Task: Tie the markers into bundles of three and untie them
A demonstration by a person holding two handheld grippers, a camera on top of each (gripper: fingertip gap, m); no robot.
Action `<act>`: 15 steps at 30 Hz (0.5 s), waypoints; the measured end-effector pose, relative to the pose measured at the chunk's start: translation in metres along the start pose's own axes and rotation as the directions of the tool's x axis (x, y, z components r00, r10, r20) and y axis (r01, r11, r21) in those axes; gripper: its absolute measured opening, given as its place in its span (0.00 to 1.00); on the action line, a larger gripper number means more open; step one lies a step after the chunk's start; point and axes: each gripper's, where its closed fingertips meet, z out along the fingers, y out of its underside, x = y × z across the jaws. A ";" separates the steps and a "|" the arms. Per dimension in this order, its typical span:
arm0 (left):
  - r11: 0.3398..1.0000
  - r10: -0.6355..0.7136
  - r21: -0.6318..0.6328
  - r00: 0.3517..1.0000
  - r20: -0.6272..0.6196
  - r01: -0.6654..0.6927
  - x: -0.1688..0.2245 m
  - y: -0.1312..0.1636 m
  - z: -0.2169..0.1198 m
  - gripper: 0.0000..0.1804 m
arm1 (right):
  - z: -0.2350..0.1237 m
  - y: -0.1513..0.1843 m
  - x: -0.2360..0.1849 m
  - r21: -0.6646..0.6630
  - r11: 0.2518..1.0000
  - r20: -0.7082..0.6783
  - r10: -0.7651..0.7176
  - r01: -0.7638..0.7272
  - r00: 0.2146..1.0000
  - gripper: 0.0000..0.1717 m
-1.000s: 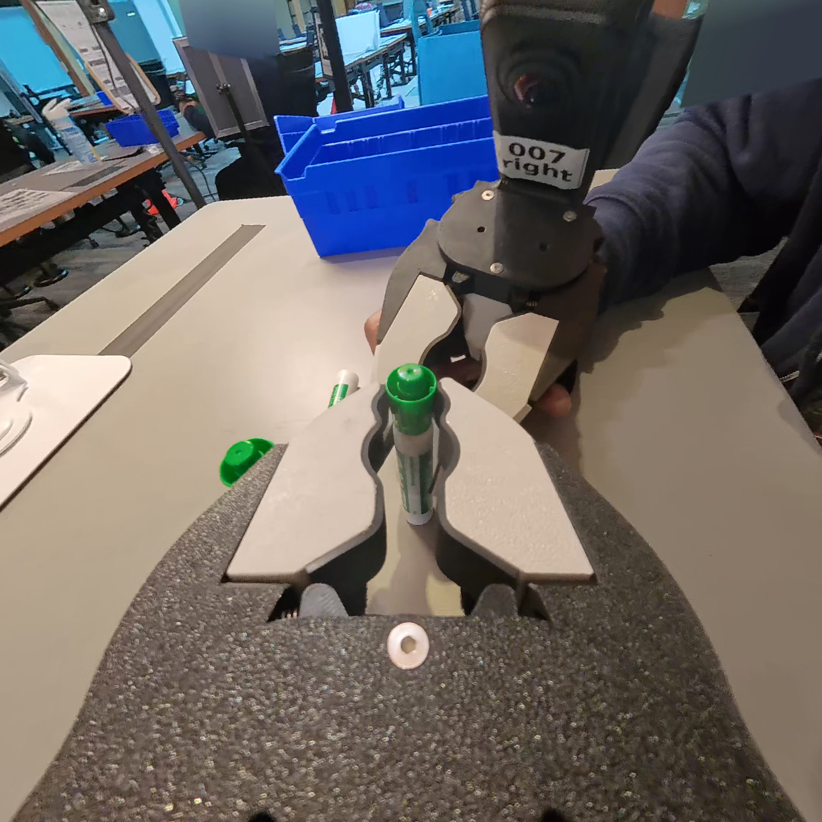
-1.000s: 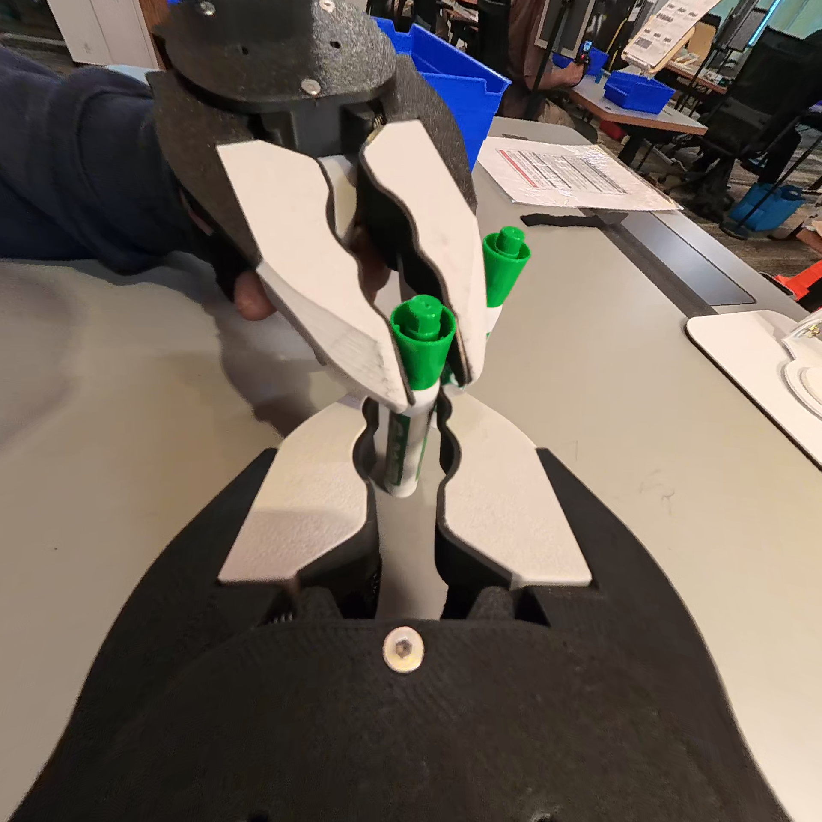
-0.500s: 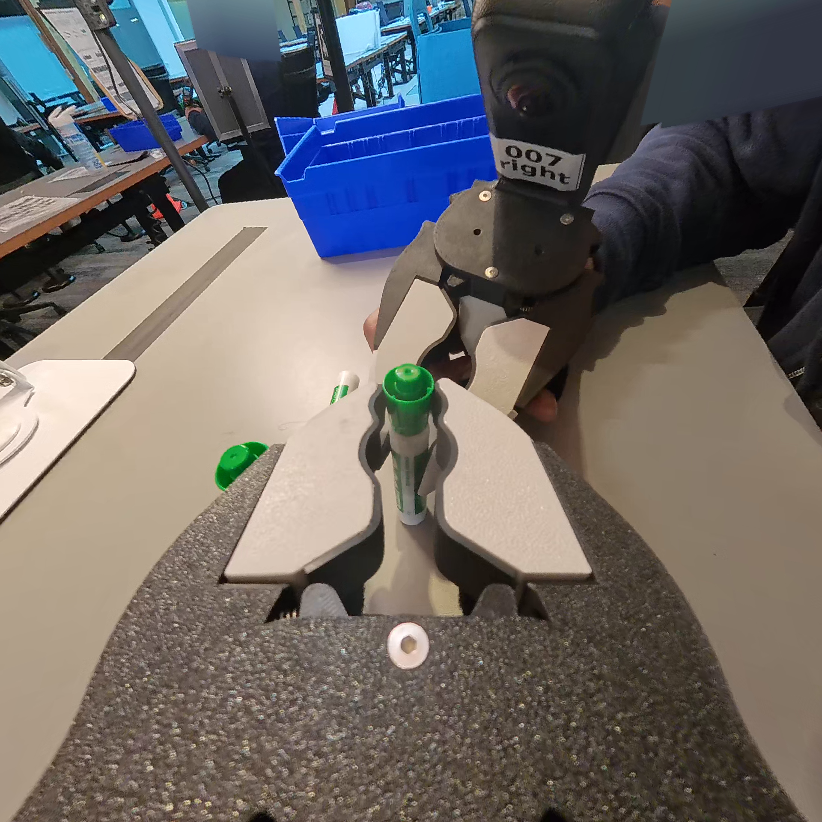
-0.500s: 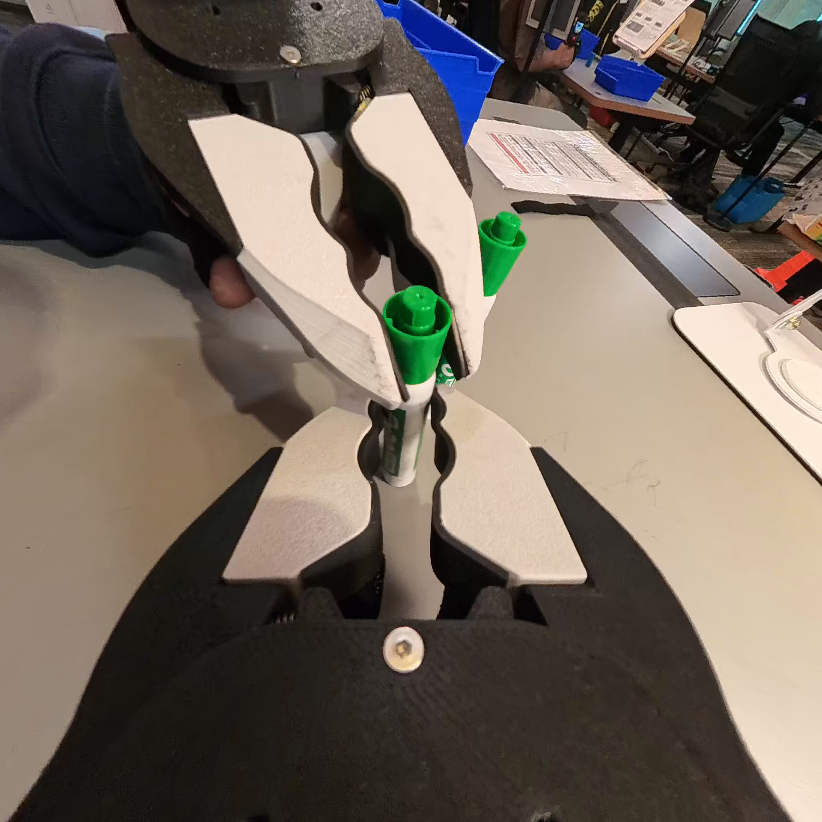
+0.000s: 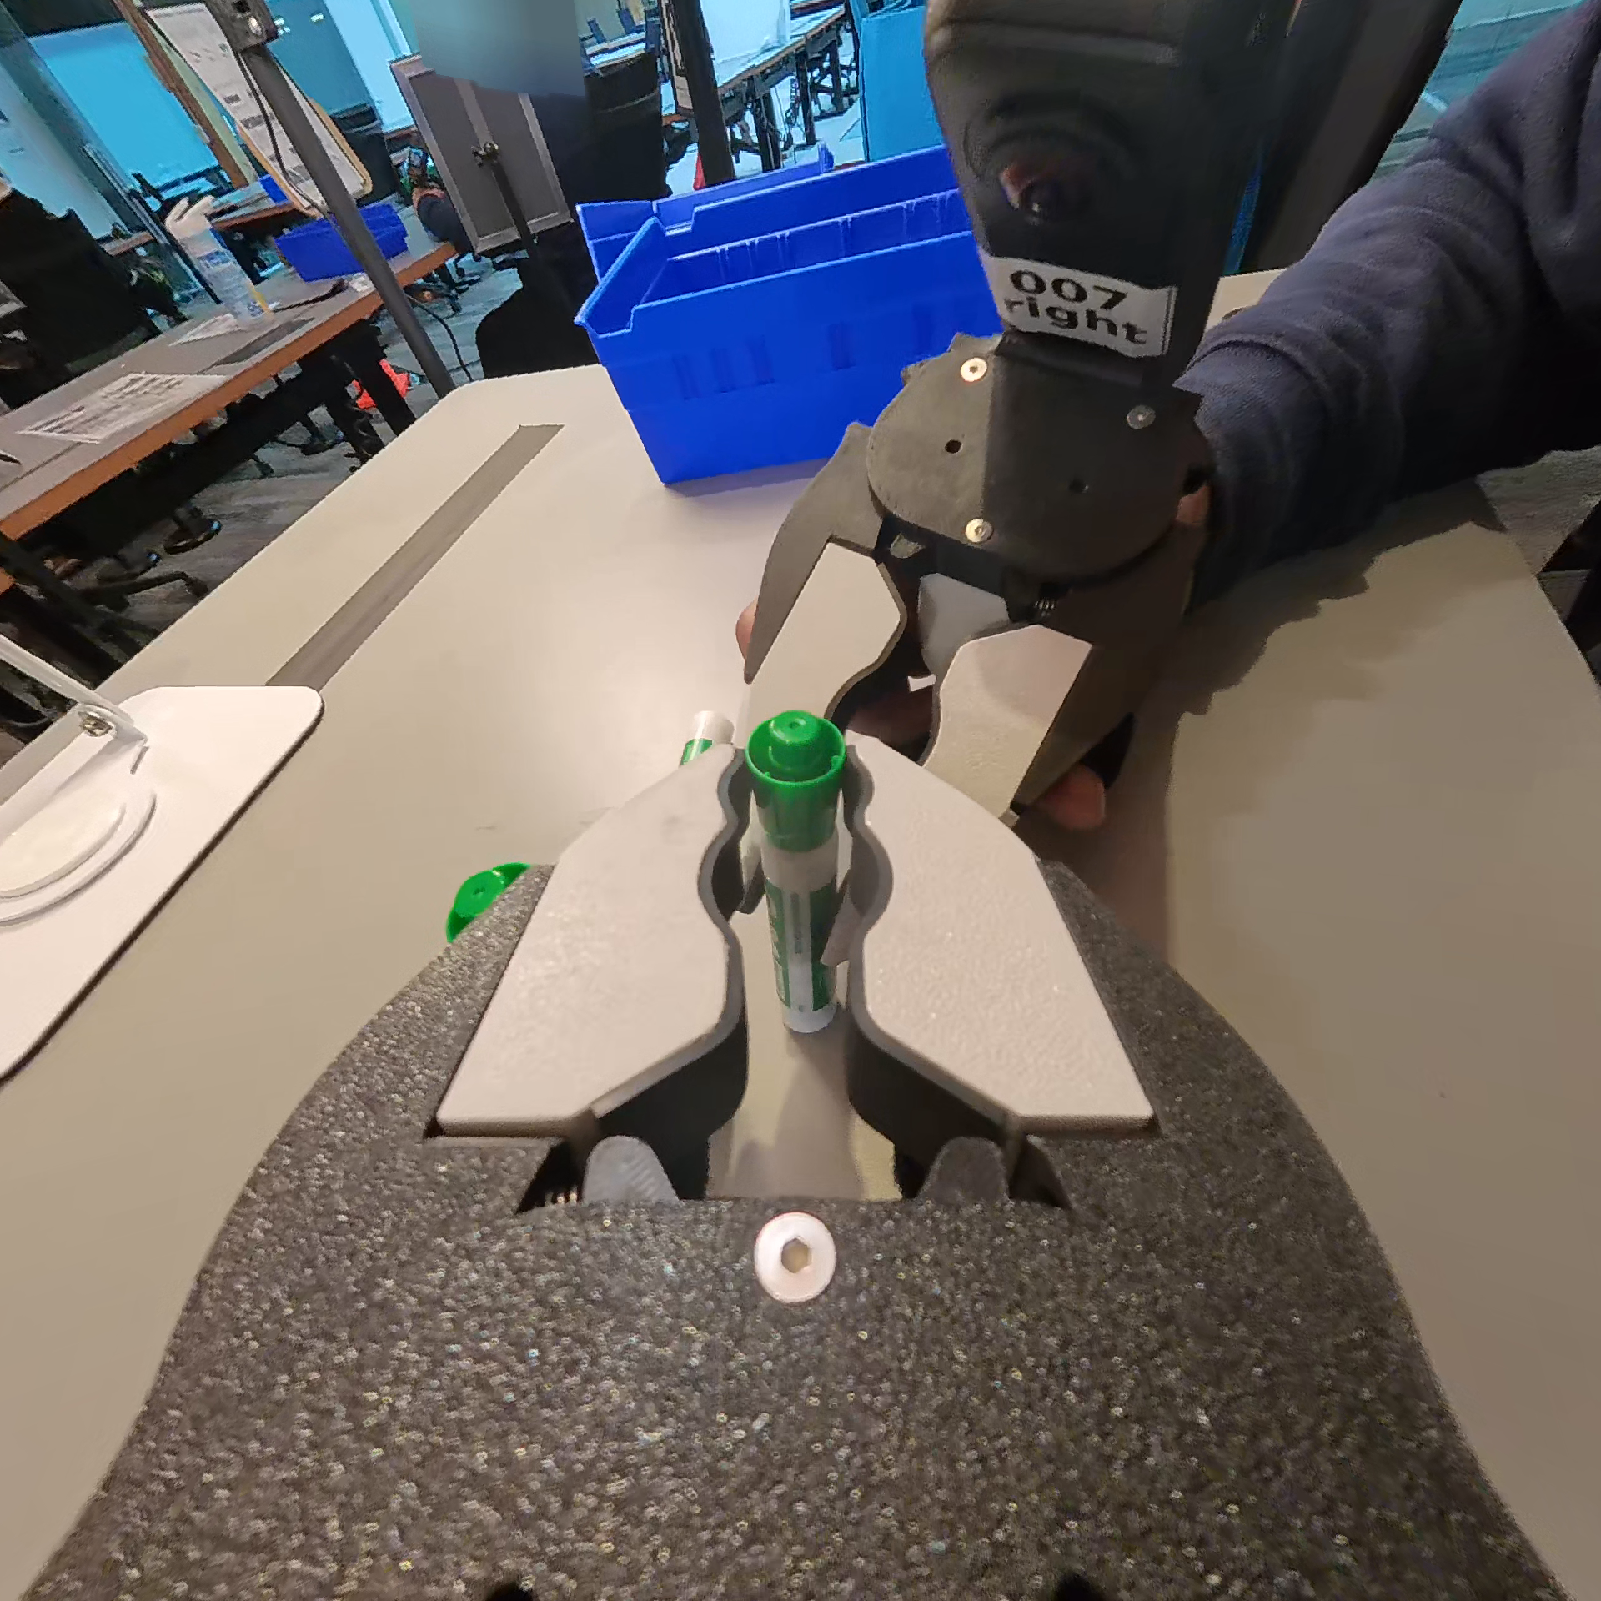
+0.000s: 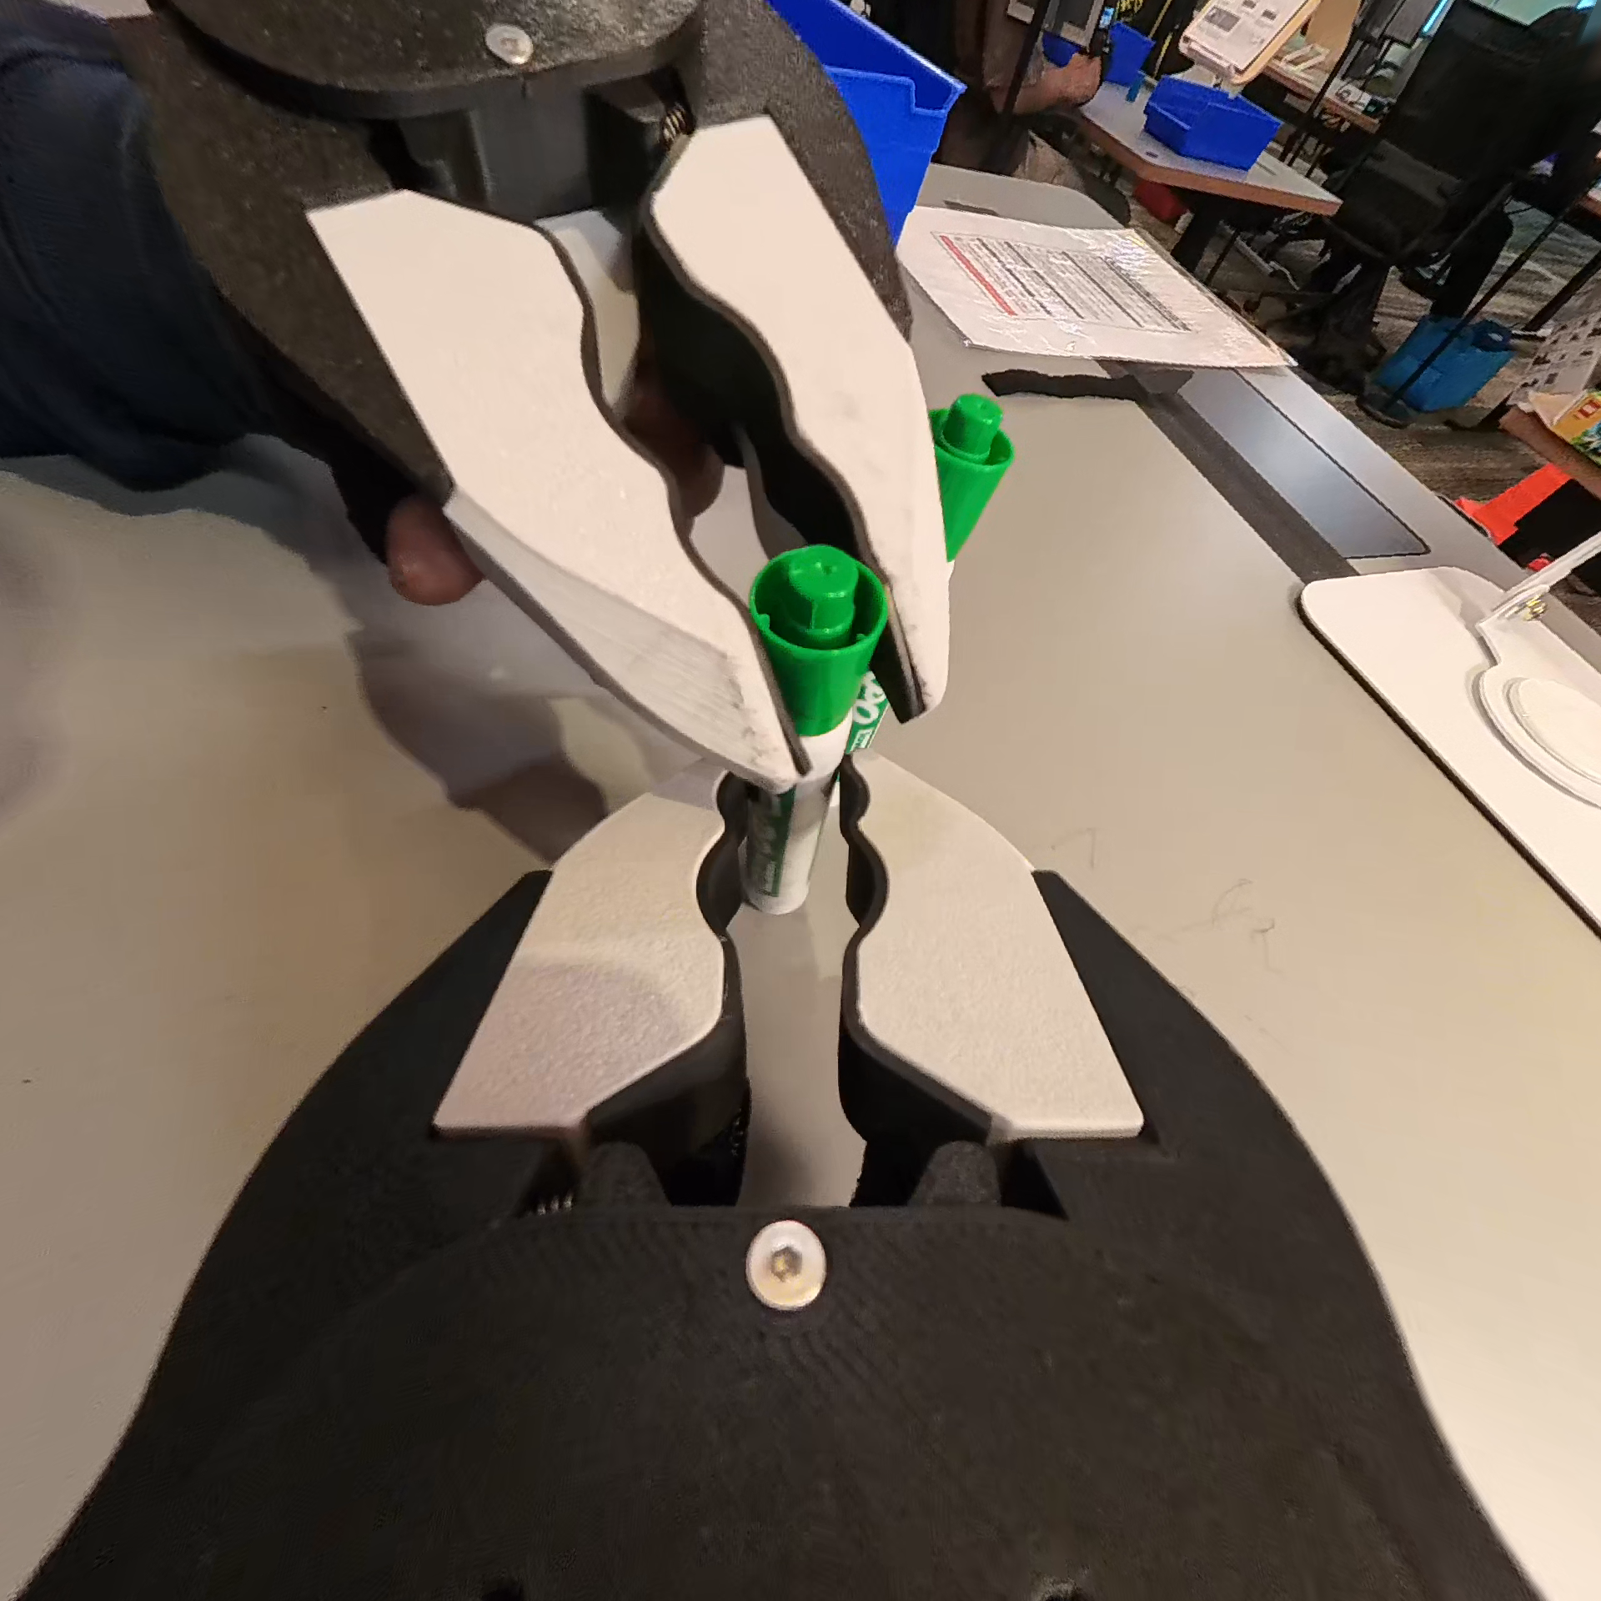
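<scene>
And there it was, one green-capped marker (image 5: 795, 853) held upright over the grey table (image 5: 485, 658), well in from its edges, by both tools at once. The left gripper (image 5: 793, 784) was clamped narrow just under the cap, its fingers (image 5: 658, 910) pressed on either side. The right gripper (image 6: 784, 810), facing it, was drawn in to the same width around the lower barrel. Two grips on one pen looked like steadying or a hand-over before bundling. A second marker (image 6: 966, 468) lay flat just beside them, toward the edge with the white board (image 6: 1421, 658). No bundle of three showed yet.
</scene>
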 end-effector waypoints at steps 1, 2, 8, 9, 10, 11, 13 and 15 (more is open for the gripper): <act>1.000 0.009 0.005 1.000 0.006 -0.009 0.000 -0.001 0.000 0.12 | 0.000 0.001 0.000 -0.004 1.000 0.003 0.005 -0.005 1.000 0.11; 1.000 0.014 0.015 1.000 0.011 -0.015 0.000 -0.004 -0.001 0.12 | 0.000 0.001 0.001 -0.008 1.000 0.005 0.009 -0.009 1.000 0.11; 0.992 0.049 0.114 0.999 0.019 -0.051 -0.002 -0.028 -0.017 0.15 | 0.001 0.002 0.004 -0.013 0.998 0.022 0.056 -0.056 0.998 0.11; 0.989 0.059 0.135 0.998 0.022 -0.062 -0.003 -0.033 -0.021 0.15 | 0.001 0.002 0.005 -0.014 0.997 0.025 0.072 -0.072 0.997 0.11; 0.984 0.072 0.160 0.997 0.026 -0.075 -0.004 -0.037 -0.026 0.16 | 0.001 0.002 0.006 -0.015 0.996 0.031 0.090 -0.089 0.995 0.11; 0.979 0.083 0.186 0.996 0.030 -0.087 -0.005 -0.042 -0.031 0.17 | 0.001 0.003 0.007 -0.018 0.994 0.041 0.108 -0.107 0.993 0.11; 0.966 0.093 0.235 0.994 0.051 -0.103 -0.014 -0.048 -0.043 0.20 | 0.002 0.003 0.010 -0.026 0.989 0.061 0.145 -0.144 0.987 0.11; 0.964 0.090 0.247 0.994 0.061 -0.103 -0.027 -0.044 -0.054 0.22 | 0.004 0.004 0.013 -0.036 0.983 0.082 0.180 -0.178 0.980 0.11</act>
